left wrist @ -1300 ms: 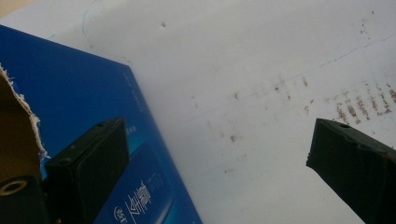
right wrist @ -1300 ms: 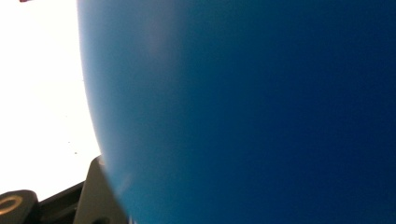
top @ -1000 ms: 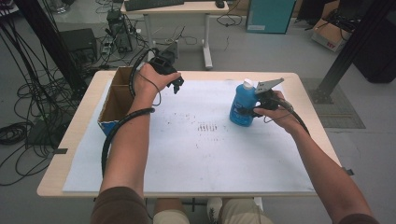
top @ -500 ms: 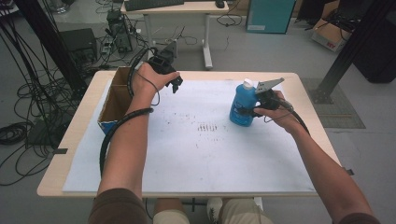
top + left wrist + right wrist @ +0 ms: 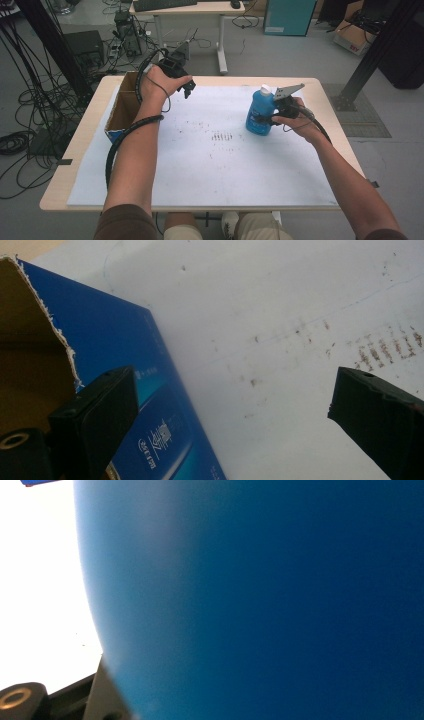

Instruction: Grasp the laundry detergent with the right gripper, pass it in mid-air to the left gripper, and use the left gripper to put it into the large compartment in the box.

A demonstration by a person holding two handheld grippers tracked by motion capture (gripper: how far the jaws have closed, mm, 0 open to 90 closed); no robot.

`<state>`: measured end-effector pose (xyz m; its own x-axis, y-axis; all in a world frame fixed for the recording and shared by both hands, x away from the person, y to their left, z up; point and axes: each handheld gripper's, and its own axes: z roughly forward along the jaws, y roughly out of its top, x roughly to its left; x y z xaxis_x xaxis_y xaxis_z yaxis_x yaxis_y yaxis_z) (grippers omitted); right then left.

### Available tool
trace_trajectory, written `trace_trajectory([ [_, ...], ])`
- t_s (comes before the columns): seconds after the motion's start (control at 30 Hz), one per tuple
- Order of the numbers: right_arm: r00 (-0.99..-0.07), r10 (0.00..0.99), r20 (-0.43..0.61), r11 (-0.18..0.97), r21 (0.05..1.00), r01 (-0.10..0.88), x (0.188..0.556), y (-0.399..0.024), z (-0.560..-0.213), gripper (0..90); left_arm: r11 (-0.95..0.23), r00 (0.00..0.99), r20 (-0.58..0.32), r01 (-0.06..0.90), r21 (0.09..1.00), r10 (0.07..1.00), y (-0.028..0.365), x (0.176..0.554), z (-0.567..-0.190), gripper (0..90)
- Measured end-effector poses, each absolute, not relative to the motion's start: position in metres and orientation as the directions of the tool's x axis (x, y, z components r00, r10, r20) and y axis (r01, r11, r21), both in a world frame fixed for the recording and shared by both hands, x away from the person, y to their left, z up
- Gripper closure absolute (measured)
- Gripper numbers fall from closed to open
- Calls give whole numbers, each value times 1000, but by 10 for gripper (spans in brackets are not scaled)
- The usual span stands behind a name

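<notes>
- Right now my right gripper [image 5: 267, 119] is clamped on the blue bottle [image 5: 260, 112], its jaws pressing the lower body from the three o'clock side
- That bottle stands upright on the white sheet [image 5: 210, 165] that covers the bench [image 5: 75, 165], out toward two o'clock from the sheet's middle, its white cap [image 5: 265, 89] on top
- Seen from my right gripper view, the bottle's blue wall [image 5: 260, 600] sits right up against the camera, with white sheet showing at nine o'clock
- My left gripper [image 5: 188, 90] hangs above the far edge of the sheet at eleven o'clock, jaws spread wide with nothing between them
- Below those jaws in my left gripper view lies the bare, speckled sheet [image 5: 280, 330], and the cardboard box [image 5: 115, 355] with its blue printed side sits at nine o'clock
- From above, the box [image 5: 120, 107] rests on the bench's left edge, open at the top, well apart from the bottle
</notes>
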<state>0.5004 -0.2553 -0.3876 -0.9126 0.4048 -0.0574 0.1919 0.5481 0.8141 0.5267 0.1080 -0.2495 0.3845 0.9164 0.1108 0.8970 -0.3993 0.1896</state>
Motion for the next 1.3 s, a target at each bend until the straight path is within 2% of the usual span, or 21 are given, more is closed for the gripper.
trace_trajectory([
  [1.3,-912,406,-57,545,816,192,501,-255,-388,434,-415,399,118,887,201,909,104,532,-245,58],
])
